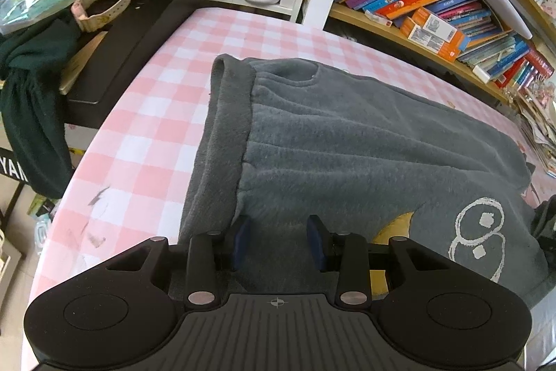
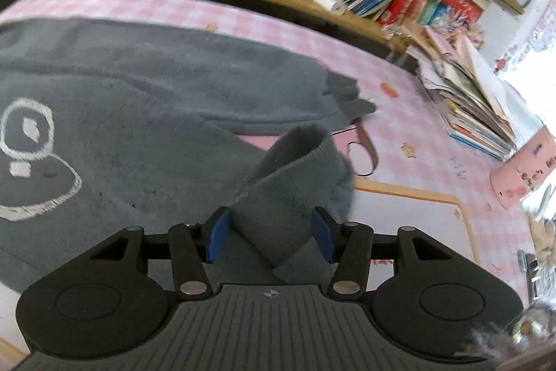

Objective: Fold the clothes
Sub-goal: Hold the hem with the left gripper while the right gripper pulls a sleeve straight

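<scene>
A grey fleece garment with a white printed figure lies spread on the pink checked table. Its ribbed waistband runs along the left side. My left gripper is open, its blue pads just above the fleece beside the waistband's near end. In the right wrist view the same garment fills the left. My right gripper is open with a grey ribbed cuff lying loosely between the jaws, folded over itself. A second leg or sleeve lies farther back.
A black box with a pink collar and dark green cloth sits at the table's left. Bookshelves run behind. A stack of magazines, a pink box and a framed board sit to the right.
</scene>
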A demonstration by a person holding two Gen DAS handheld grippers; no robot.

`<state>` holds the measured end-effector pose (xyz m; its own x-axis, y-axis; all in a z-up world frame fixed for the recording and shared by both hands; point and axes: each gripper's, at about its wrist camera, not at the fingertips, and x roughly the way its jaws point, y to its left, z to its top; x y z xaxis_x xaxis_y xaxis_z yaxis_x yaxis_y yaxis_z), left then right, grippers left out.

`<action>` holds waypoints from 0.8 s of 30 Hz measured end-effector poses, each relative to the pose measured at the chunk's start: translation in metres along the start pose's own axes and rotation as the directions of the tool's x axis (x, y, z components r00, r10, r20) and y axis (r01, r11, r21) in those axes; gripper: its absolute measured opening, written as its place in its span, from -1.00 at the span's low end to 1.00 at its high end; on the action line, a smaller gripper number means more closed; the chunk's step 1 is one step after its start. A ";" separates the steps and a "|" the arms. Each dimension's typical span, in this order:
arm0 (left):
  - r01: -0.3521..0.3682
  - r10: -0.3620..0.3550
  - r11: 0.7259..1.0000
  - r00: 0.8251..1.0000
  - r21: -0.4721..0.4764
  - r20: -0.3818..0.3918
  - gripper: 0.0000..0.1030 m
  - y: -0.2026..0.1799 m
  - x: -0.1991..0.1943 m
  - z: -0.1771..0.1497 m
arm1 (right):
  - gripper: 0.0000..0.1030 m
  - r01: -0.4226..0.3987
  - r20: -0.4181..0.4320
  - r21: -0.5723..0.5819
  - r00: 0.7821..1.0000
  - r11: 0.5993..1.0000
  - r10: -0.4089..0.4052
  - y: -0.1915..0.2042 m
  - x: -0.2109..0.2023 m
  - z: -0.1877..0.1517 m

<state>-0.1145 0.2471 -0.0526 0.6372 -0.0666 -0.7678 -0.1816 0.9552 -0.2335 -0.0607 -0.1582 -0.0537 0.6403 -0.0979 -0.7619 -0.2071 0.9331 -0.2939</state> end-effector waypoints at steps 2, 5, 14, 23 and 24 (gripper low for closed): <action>0.000 0.000 1.000 1.000 -0.003 0.002 -0.29 0.001 -0.001 -0.001 | -0.09 0.002 -0.009 0.000 1.000 1.000 -0.002 0.002 0.005 -0.001; 0.003 -0.003 1.000 1.000 -0.007 -0.001 -0.29 0.002 -0.002 -0.001 | -0.77 0.048 0.008 0.128 0.999 0.991 -0.050 -0.023 -0.003 -0.007; -0.006 0.006 1.000 1.000 0.004 -0.008 -0.28 -0.002 0.001 0.001 | -0.89 0.317 -0.201 0.523 0.948 0.791 -0.246 -0.171 -0.029 -0.082; -0.010 0.011 0.999 0.999 0.036 -0.033 -0.20 -0.008 0.005 0.006 | -0.70 0.073 0.047 0.371 0.994 0.926 -0.098 -0.105 -0.042 -0.045; -0.009 0.010 0.999 0.999 0.034 -0.035 -0.20 -0.008 0.004 0.006 | -0.70 0.044 0.050 0.333 0.997 0.942 -0.064 -0.093 -0.036 -0.038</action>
<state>-0.1060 0.2406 -0.0508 0.6087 -0.0668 -0.7906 -0.1615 0.9652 -0.2059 -0.0927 -0.2546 -0.0211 0.6883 -0.1404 -0.7117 0.0795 0.9898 -0.1184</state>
